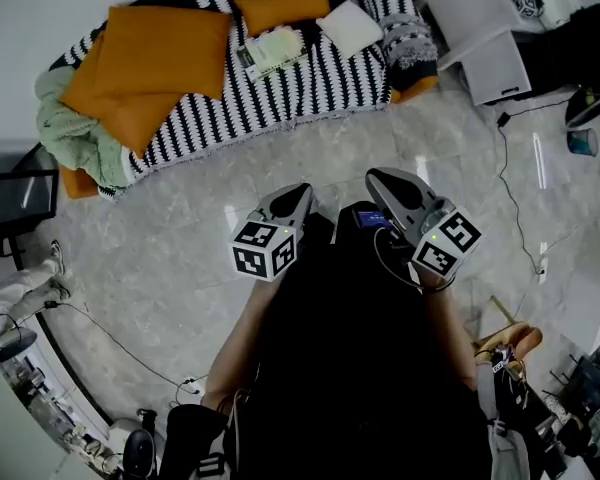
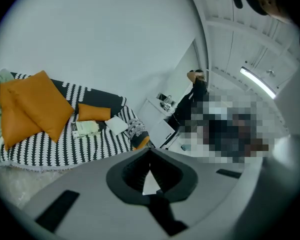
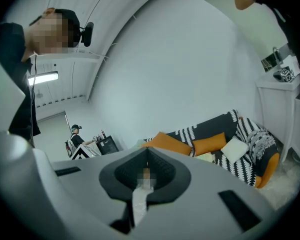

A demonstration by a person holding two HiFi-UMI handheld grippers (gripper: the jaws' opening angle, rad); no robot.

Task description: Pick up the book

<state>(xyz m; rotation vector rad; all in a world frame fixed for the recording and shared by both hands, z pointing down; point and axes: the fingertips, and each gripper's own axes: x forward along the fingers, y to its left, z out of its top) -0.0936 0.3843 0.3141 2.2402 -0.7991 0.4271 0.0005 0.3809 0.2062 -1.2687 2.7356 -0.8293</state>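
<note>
The book (image 1: 270, 51), pale green and white, lies flat on the black-and-white striped sofa (image 1: 280, 108), between the orange cushions. It also shows in the left gripper view as the book (image 2: 85, 128) and, partly hidden, in the right gripper view as the book (image 3: 206, 157). My left gripper (image 1: 300, 192) and right gripper (image 1: 376, 179) are held side by side over the marble floor, well short of the sofa and pointing toward it. The left gripper (image 2: 150, 150) has its jaws together with nothing between them. So does the right gripper (image 3: 147, 150).
Large orange cushions (image 1: 165, 53), a smaller orange cushion (image 1: 280, 6) and a white cushion (image 1: 350, 26) lie on the sofa, with a green blanket (image 1: 75, 133) at its left end. A white cabinet (image 1: 490, 63) stands at the right. A cable (image 1: 515, 193) runs over the floor.
</note>
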